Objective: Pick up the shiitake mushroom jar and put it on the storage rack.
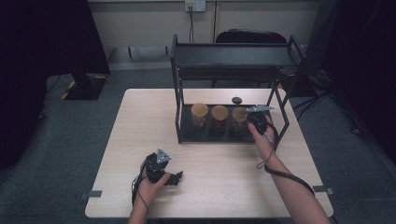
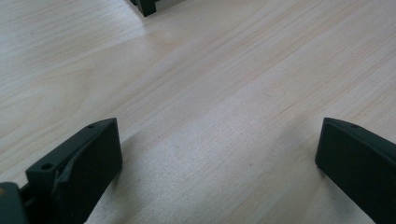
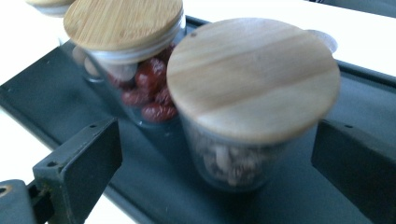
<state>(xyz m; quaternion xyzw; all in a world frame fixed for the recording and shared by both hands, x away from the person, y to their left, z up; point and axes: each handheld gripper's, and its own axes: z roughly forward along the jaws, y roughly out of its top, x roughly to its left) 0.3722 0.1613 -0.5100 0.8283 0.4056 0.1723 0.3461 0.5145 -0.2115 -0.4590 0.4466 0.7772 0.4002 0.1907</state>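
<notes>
Right gripper [image 3: 217, 154] fingers stand wide apart around the nearest lidded jar [image 3: 243, 107] on the rack's lower shelf [image 3: 154, 186], not touching; back out straight, clear of the date jar [image 3: 135, 70] beside it. Left gripper [image 2: 217, 154] rests spread on the worktop [image 2: 210, 84]

We see the black rack's [image 1: 178, 100] upper shelf [image 1: 232, 54] roofing three lidded jars [image 1: 220, 116] that stand close together on its bottom tray [image 3: 28, 100], so access comes from the front. Bare tabletop [image 1: 135, 135] lies open left and forward.
</notes>
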